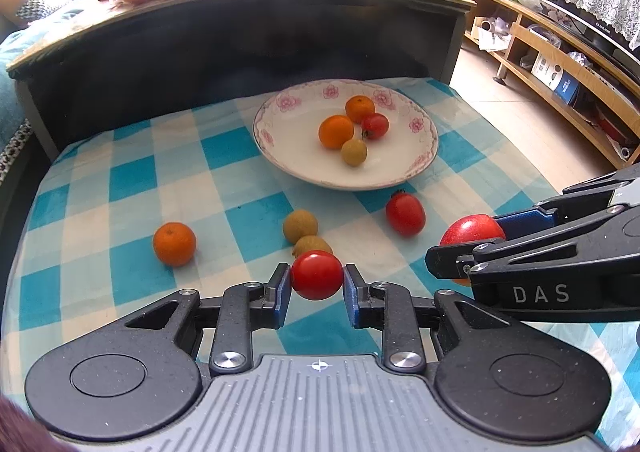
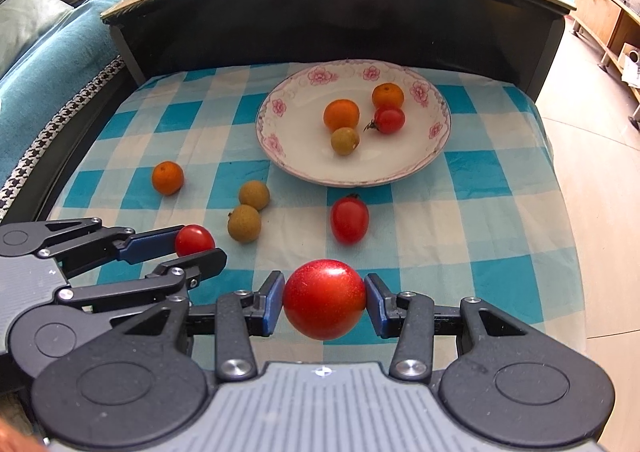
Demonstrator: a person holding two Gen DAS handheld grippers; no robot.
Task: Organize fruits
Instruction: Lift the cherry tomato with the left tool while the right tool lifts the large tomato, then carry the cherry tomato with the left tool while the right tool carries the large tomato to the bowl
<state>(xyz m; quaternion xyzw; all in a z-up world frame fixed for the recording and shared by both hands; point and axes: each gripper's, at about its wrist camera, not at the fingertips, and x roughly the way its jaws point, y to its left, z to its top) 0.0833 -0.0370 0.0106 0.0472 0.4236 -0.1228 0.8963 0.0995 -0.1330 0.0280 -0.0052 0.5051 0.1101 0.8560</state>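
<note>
My left gripper (image 1: 317, 279) is shut on a small red cherry tomato (image 1: 317, 274), seen also in the right wrist view (image 2: 195, 239). My right gripper (image 2: 325, 300) is shut on a larger red round fruit (image 2: 324, 298), which also shows in the left wrist view (image 1: 472, 230). Both are held near the front of the checked cloth. A flowered white plate (image 1: 280, 156) holds two oranges, a red tomato and a tan longan. Loose on the cloth lie an orange (image 1: 174, 244), two longans (image 1: 300, 226) and a red tomato (image 1: 405, 214).
A blue and white checked cloth (image 2: 480, 212) covers the low table. A dark raised board (image 2: 320, 12) stands behind it, with more fruit and a red bag on top. A teal sofa is at the left, wooden shelving (image 1: 560, 64) at the right.
</note>
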